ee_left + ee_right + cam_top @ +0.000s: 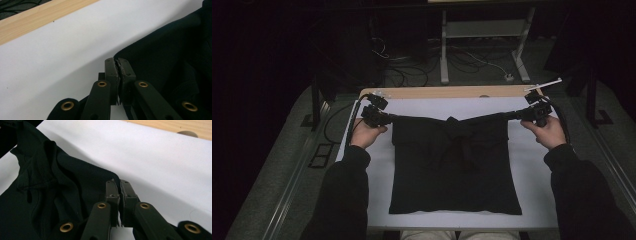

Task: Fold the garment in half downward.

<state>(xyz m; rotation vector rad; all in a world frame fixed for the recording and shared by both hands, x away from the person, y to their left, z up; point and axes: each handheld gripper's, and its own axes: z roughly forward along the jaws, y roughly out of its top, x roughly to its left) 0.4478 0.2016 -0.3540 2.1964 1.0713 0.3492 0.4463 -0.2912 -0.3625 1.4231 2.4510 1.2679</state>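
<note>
Black garment (455, 165) unmarked, pinched by left tool (119, 65), right tool (118, 185).

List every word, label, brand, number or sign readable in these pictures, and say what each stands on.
None: no readable text in any of the views.
The black shirt shows no print or legible tag.
The white table cover and the wooden table edge are plain.
The left gripper and right gripper, both shut on the shirt, carry no markings, just brass rivets.
</note>
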